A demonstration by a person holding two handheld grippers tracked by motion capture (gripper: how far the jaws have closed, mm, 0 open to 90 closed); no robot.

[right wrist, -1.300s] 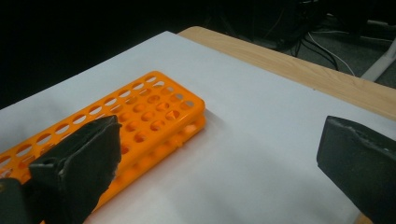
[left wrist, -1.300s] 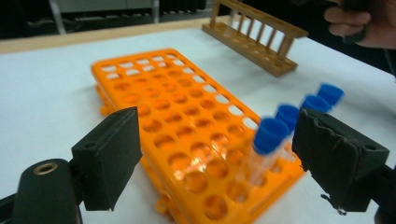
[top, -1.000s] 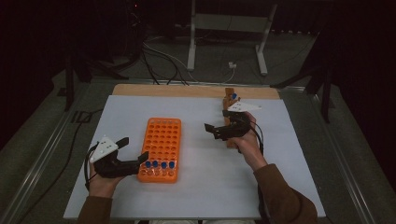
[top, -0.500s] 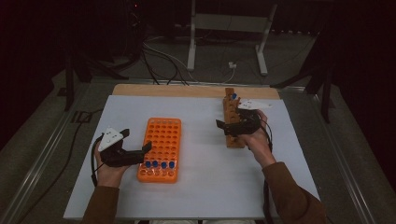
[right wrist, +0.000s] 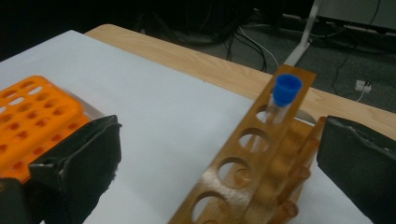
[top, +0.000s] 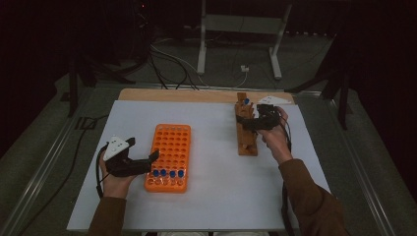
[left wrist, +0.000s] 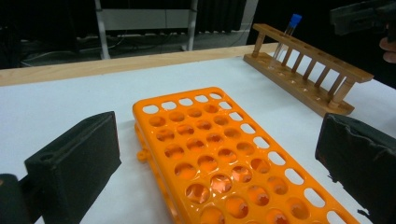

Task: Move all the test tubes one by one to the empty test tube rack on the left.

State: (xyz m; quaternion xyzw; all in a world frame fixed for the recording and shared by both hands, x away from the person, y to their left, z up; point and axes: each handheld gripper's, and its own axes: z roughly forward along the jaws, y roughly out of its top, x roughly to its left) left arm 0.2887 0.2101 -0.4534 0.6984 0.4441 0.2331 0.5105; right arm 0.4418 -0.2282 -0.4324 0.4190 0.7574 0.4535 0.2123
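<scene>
Tool states first, from the high view: your left tool (top: 147, 160) has just been opening and stands released beside the near end of the orange rack (top: 168, 156), nothing between its jaws. Your right tool (top: 246, 120) has moved from mid-table up to the far end of the wooden rack (top: 246, 129) and hangs over it. A white sheet covers the table (top: 206, 196); dark floor, cables and a metal stand lie beyond.

Your left tool's view shows glossy orange plastic with round holes (left wrist: 219, 154), jaws wide.

Your right tool's view shows varnished wood with a clear, blue-capped tube (right wrist: 282, 100) upright in the last hole, between your spread jaws, untouched.
</scene>
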